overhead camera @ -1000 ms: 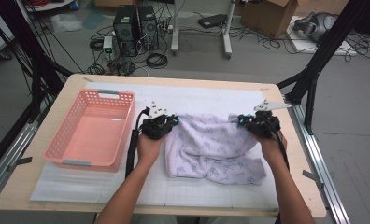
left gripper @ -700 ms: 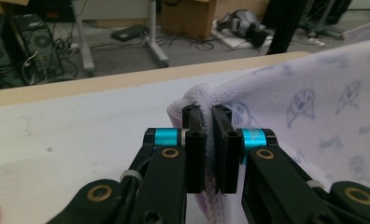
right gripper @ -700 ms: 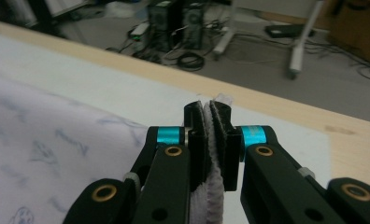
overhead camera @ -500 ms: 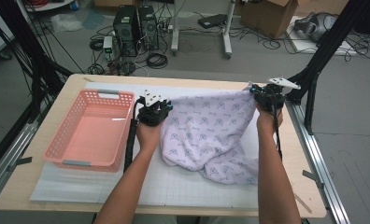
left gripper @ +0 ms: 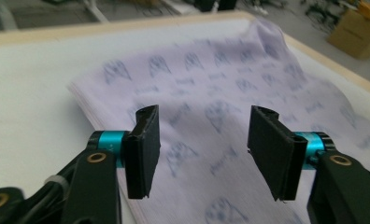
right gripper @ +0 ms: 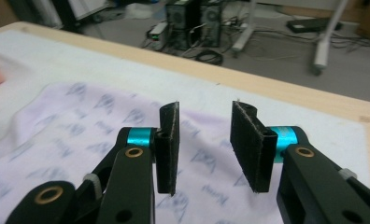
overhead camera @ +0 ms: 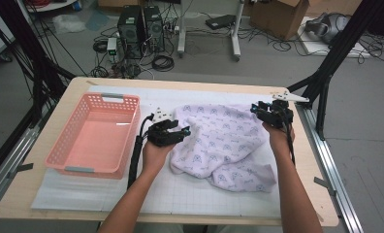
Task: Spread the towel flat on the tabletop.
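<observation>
A pale lilac cloth with a small blue print (overhead camera: 224, 145) lies spread and rumpled on the white mat, its near edge bunched toward the front right. My left gripper (overhead camera: 176, 130) hovers at the cloth's left edge, jaws open over the fabric (left gripper: 206, 116) with nothing between them. My right gripper (overhead camera: 264, 110) is at the cloth's far right corner, jaws open just above the fabric (right gripper: 103, 121).
A pink plastic basket (overhead camera: 71, 150) stands empty at the left of the mat. The wooden table edge (overhead camera: 321, 184) runs close to the right of the cloth. Black frame legs, computers and cables sit on the floor beyond the table.
Both grippers, which had lifted and stretched the cloth's far edge, have lowered and let it go. The cloth now lies on the mat, spread wider than a second ago.
</observation>
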{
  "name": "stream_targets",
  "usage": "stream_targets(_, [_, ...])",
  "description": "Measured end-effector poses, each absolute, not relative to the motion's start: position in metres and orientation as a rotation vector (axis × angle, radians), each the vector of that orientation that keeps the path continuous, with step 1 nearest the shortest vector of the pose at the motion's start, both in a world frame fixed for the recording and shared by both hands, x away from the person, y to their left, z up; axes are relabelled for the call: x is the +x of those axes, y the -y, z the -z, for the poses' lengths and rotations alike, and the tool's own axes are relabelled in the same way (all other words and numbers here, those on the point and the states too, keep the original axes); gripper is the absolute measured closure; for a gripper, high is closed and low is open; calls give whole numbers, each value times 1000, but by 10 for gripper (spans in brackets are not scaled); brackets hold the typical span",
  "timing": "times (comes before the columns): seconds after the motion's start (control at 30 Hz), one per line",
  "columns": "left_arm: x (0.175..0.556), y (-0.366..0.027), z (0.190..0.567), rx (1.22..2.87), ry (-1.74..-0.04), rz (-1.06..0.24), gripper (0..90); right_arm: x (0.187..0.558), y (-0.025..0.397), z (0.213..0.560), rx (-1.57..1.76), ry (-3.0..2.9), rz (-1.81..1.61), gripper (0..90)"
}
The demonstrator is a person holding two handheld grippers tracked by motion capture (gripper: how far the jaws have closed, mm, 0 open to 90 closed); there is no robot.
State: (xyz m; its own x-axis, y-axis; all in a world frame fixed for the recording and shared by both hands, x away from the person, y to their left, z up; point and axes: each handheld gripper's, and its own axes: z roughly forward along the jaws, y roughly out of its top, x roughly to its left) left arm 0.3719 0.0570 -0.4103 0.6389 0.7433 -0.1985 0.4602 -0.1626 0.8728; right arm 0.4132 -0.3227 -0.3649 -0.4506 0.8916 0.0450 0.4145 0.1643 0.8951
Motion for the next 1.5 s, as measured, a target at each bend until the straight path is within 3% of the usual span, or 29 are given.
stream_targets(0.43, [337, -61, 436, 1929, -885, -280, 382, 353, 335, 390, 1083, -2179, -1288, 560])
stream_targets(0.57, [332, -60, 442, 2005, -856, -220, 387, 341, 328, 402, 1018, -2278, -1262, 487])
stream_targets(0.87, [316, -58, 451, 2026, -733, -83, 370, 328, 312, 429, 919, -2465, -1256, 438])
stream_targets(0.97, [313, -52, 452, 2056, -690, -81, 371, 330, 299, 435, 874, -2492, -1150, 481])
stream_targets(1.03, [310, -47, 451, 2094, -672, -127, 414, 331, 292, 438, 854, -2507, -1078, 559])
stream_targets(1.13, [314, -50, 449, 2099, -695, -147, 709, 334, 292, 435, 884, -2494, -1081, 751])
stream_targets(1.2, [315, -50, 447, 2087, -697, -175, 785, 337, 296, 432, 888, -2495, -1128, 806])
stream_targets(1.5, [356, -63, 416, 1847, -876, -310, 788, 362, 305, 401, 1019, -2273, -1268, 812])
